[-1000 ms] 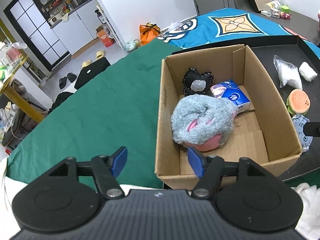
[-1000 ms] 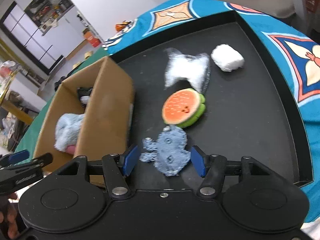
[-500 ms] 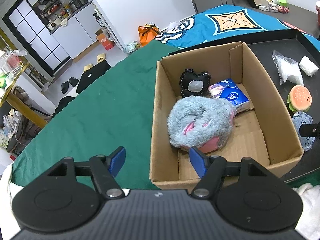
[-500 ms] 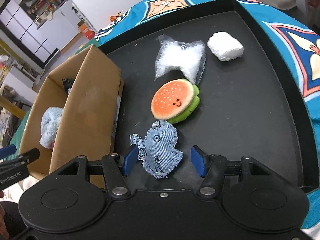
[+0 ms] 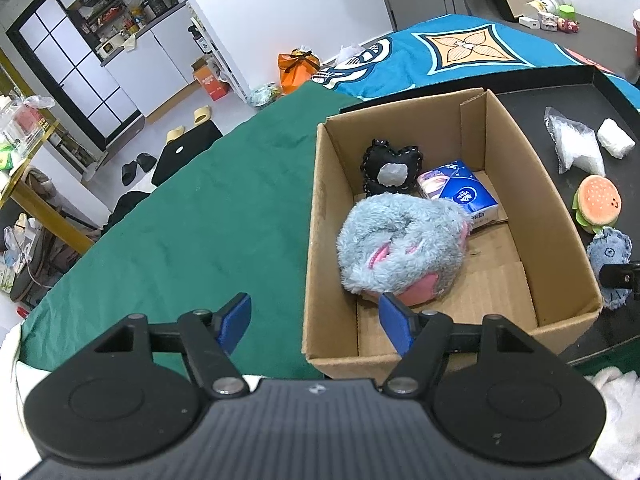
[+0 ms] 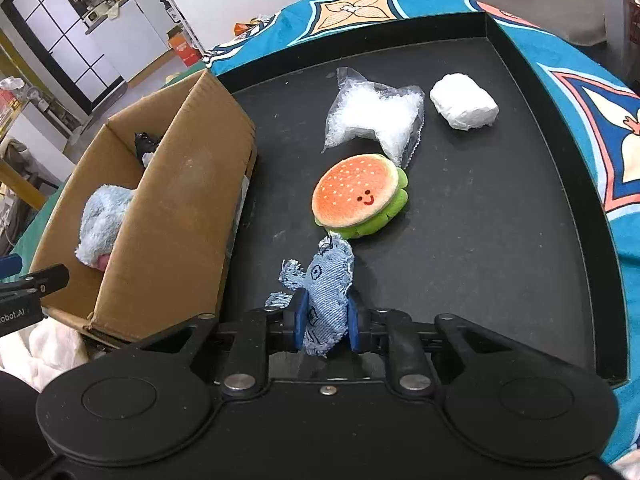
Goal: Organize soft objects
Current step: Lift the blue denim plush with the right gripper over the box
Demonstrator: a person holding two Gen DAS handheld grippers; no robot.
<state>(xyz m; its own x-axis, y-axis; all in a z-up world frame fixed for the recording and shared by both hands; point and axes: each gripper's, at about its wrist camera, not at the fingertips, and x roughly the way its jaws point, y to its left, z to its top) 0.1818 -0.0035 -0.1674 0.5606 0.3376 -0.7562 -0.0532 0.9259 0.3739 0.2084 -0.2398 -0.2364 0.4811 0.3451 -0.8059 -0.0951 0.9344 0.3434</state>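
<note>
Left tool [image 5: 314, 318]: fingers spread apart, gripping nothing, poised over the near left corner of the cardboard box [image 5: 560, 216], aimed forward and down. Box contents: grey plush slipper [image 5: 400, 248], black pouch [image 5: 390, 172], blue tissue pack [image 5: 460, 194]. Right tool [image 6: 326, 322]: low over the black tray [image 6: 500, 240], clamped on the denim toy [image 6: 326, 292]. Burger plush [image 6: 358, 194] lies just beyond, touching the denim toy's far tip.
</note>
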